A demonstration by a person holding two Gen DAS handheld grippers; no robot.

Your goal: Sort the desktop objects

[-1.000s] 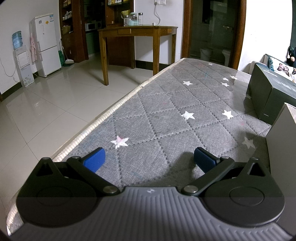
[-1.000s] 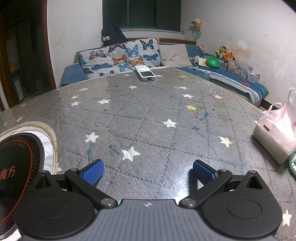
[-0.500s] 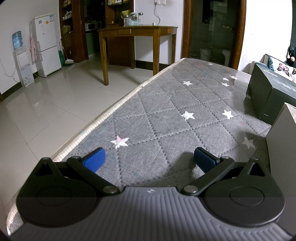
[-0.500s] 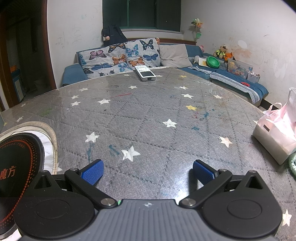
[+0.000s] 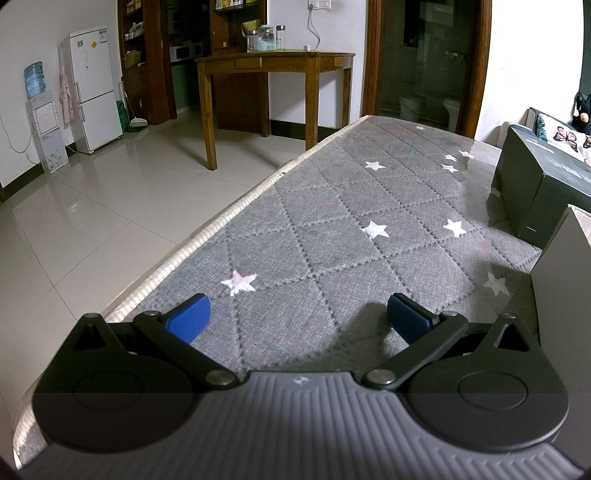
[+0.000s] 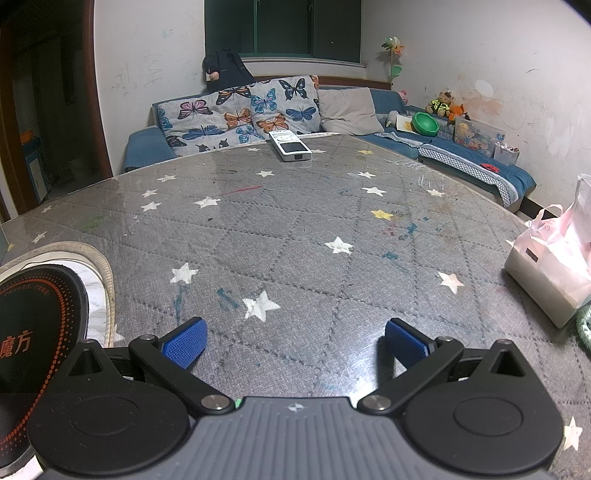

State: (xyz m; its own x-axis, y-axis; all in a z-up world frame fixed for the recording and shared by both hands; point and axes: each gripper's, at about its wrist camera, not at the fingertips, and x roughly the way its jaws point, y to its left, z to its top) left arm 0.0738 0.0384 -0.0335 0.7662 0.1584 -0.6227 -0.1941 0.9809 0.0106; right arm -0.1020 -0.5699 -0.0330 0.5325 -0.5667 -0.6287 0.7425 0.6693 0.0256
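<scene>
dark box (image 5: 546, 184): right edge cuts it | black disc (image 6: 33, 332): left edge cuts it, print partial

Pale tiled floor (image 5: 110, 206); wooden table (image 5: 273, 70) — blue sofa (image 6: 461, 158) under dark window (image 6: 280, 29).

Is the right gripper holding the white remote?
No, the right gripper is open and empty; the white remote lies at the table's far edge.

Background: white refrigerator (image 5: 94, 88), water dispenser (image 5: 42, 118), wooden side table (image 5: 273, 70) bearing jars (image 5: 266, 37); blue sofa (image 6: 443, 151) with butterfly cushions (image 6: 243, 110), plush toys (image 6: 447, 105).
</scene>
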